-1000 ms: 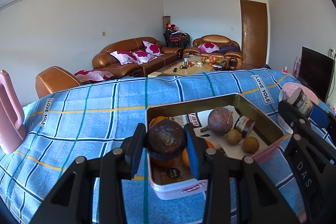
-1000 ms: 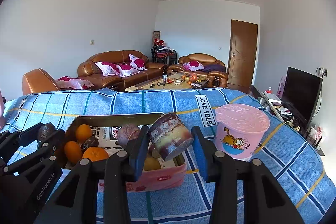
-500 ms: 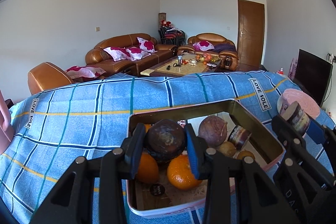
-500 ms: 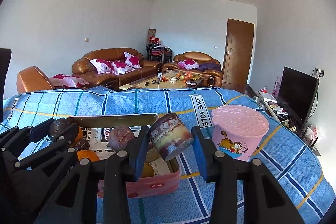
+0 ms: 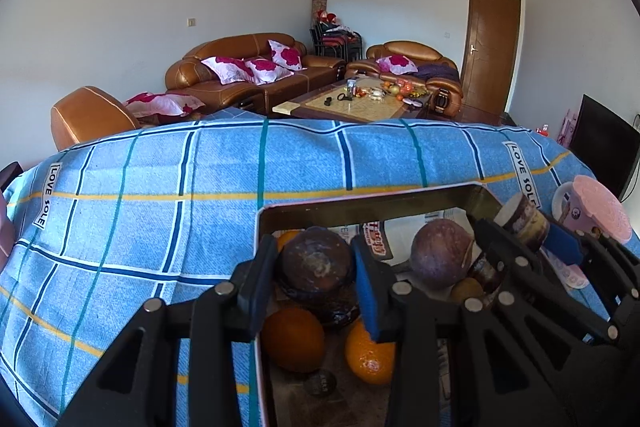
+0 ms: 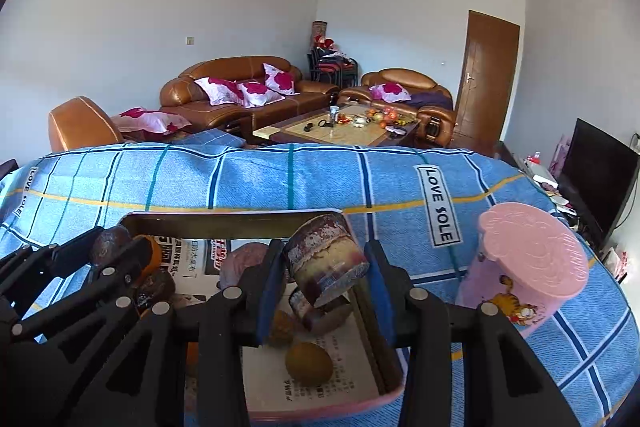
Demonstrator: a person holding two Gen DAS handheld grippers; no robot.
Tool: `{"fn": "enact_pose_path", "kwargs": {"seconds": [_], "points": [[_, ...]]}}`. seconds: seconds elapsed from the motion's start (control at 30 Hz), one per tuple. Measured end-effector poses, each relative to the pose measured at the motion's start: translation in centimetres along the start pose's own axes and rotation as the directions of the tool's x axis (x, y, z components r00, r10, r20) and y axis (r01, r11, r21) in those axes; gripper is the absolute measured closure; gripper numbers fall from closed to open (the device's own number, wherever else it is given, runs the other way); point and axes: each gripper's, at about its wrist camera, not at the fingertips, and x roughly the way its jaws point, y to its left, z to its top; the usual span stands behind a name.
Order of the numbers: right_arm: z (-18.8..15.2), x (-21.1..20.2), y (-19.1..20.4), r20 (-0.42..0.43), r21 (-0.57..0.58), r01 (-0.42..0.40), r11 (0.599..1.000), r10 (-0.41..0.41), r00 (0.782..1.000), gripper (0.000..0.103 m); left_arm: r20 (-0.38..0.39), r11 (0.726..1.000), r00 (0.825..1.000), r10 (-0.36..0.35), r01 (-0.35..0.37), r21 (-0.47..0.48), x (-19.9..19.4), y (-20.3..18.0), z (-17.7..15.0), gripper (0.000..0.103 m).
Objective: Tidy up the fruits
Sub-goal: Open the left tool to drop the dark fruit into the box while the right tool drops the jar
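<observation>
Grippers [image 5: 316, 267] [image 6: 326, 275] clamp apparently wrinkled fruits [image 5: 316, 265] above tin [image 6: 236, 221].

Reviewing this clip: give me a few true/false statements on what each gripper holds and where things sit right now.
1. The left gripper is shut on a dark round fruit. True.
2. The right gripper is open and holds nothing. False: it is shut on a fruit slice.
3. Both grippers are over the tin. True.
4. The pink cup stands inside the tin. False: it stands on the blue cloth beside it.
5. Oranges lie in the tin. True.
</observation>
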Motion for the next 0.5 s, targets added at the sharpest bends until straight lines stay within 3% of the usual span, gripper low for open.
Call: {"fn": "enact_pose_path", "kwargs": {"seconds": [0.17, 0.5], "points": [[-0.1, 1.7, 0.5, -0.084, -0.023, -0.118, 0.993, 0.116, 0.990, 0.059, -0.048, 1.000, 0.998, -0.027, 0.027, -0.012, 1.1, 0.5, 0.1, 0.065], [-0.5, 1.4, -0.4, -0.069, 0.034, -0.228, 0.973, 0.230, 0.971, 0.059, -0.033, 1.000, 0.999, -0.031, 0.031, 0.002, 0.5, 0.3, -0.2, 0.063]]}}
